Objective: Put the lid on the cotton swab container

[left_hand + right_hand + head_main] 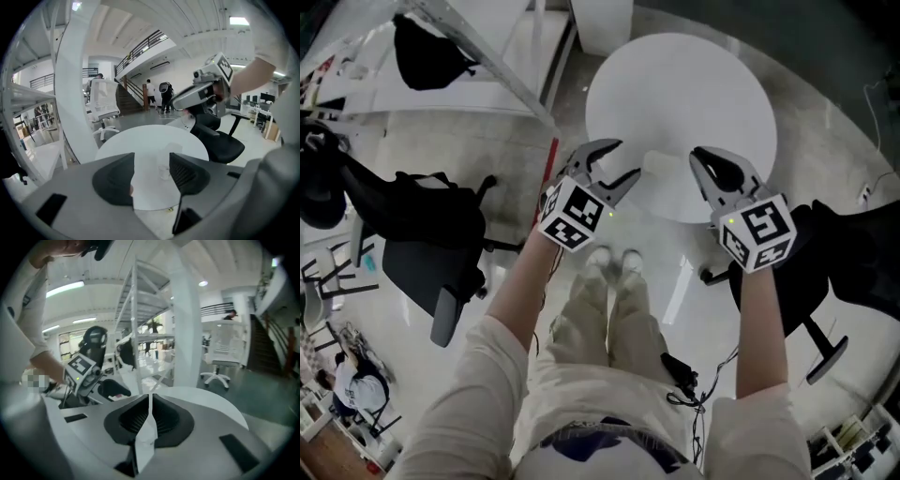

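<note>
The container stood on the table near its front edge. The left gripper hovered at that edge, jaws wide, empty. The right gripper, over the table, pinched the thin lid.

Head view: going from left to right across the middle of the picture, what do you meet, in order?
Grey office chair → left hand-held gripper → clear container → right hand-held gripper → black chair
</note>
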`<act>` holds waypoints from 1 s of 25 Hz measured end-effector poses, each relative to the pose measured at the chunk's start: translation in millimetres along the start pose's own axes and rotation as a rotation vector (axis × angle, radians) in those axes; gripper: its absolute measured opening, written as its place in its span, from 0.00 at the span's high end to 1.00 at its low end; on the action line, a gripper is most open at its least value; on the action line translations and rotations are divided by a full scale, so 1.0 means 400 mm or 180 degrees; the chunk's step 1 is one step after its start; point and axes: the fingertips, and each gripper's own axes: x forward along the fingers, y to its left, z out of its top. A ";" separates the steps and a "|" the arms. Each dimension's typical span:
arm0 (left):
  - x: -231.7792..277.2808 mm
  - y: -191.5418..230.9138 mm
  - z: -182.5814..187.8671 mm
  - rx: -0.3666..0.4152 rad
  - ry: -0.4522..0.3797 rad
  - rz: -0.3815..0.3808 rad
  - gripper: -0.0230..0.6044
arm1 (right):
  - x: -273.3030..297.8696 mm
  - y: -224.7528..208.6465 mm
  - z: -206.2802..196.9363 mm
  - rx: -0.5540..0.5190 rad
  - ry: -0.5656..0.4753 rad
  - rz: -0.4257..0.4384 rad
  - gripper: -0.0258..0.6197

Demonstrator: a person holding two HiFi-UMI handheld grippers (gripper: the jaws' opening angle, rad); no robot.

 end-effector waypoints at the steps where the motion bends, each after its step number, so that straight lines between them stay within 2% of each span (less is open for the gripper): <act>1: -0.020 0.020 0.030 -0.0031 -0.0070 0.0067 0.60 | -0.020 -0.015 0.023 0.0204 -0.0178 -0.0239 0.91; 3: -0.066 0.058 0.113 -0.0138 -0.0298 0.0210 0.60 | -0.067 -0.029 0.074 0.0514 -0.0525 -0.0614 0.92; 5: -0.131 0.076 0.205 -0.0268 -0.0561 0.0363 0.60 | -0.125 -0.016 0.123 0.0654 -0.0756 -0.0876 0.92; 7: -0.203 0.081 0.294 -0.0318 -0.0804 0.0540 0.62 | -0.186 0.003 0.174 0.0692 -0.0928 -0.1083 0.93; 11: -0.349 0.052 0.453 -0.0195 -0.1215 0.0884 0.67 | -0.307 0.044 0.281 0.0621 -0.1271 -0.1349 0.95; 14: -0.443 0.027 0.547 -0.0186 -0.1531 0.1065 0.73 | -0.377 0.069 0.359 0.0548 -0.1543 -0.1435 0.95; 17: -0.516 0.003 0.602 -0.0182 -0.1754 0.1215 0.79 | -0.425 0.099 0.412 0.0417 -0.1718 -0.1449 0.95; 22: -0.598 -0.018 0.672 -0.0095 -0.2103 0.1417 0.94 | -0.461 0.136 0.463 0.0049 -0.1796 -0.1473 0.95; 25: -0.628 -0.031 0.703 0.0013 -0.2256 0.1535 0.96 | -0.467 0.158 0.472 -0.0112 -0.1796 -0.1482 0.95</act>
